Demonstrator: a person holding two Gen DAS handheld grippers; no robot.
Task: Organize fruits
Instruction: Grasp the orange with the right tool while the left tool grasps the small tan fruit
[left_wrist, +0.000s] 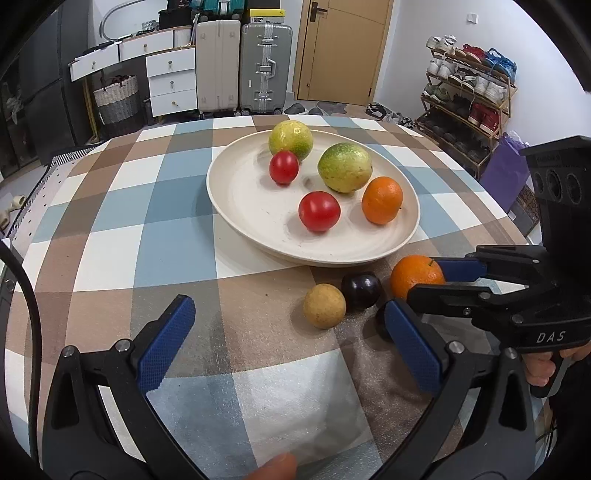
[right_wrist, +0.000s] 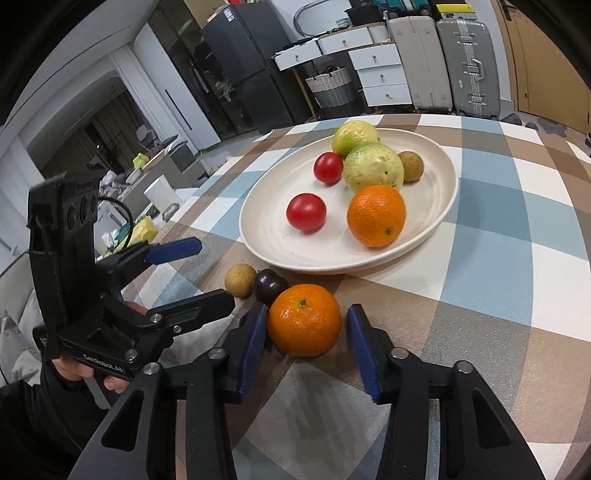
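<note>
A cream plate (left_wrist: 236, 192) (right_wrist: 266, 229) on the checkered table holds two yellow-green fruits (left_wrist: 343, 168), two red tomatoes (left_wrist: 319, 211), an orange (left_wrist: 382, 200) and, in the right wrist view, a small brown fruit (right_wrist: 410, 166). In front of the plate lie an orange (right_wrist: 303, 319) (left_wrist: 415, 275), a dark plum (right_wrist: 269, 287) (left_wrist: 361, 290) and a tan round fruit (right_wrist: 240, 280) (left_wrist: 324, 305). My right gripper (right_wrist: 306, 332) (left_wrist: 432, 280) is open, its pads on either side of the loose orange. My left gripper (left_wrist: 288, 332) (right_wrist: 210, 269) is open and empty above the cloth.
Another dark fruit (left_wrist: 380, 321) peeks out behind my left gripper's right finger. Beyond the table stand suitcases (left_wrist: 243, 66), white drawers (left_wrist: 171, 81), a basket (left_wrist: 118, 99), a door and a shoe rack (left_wrist: 469, 92). The table edge runs along the left.
</note>
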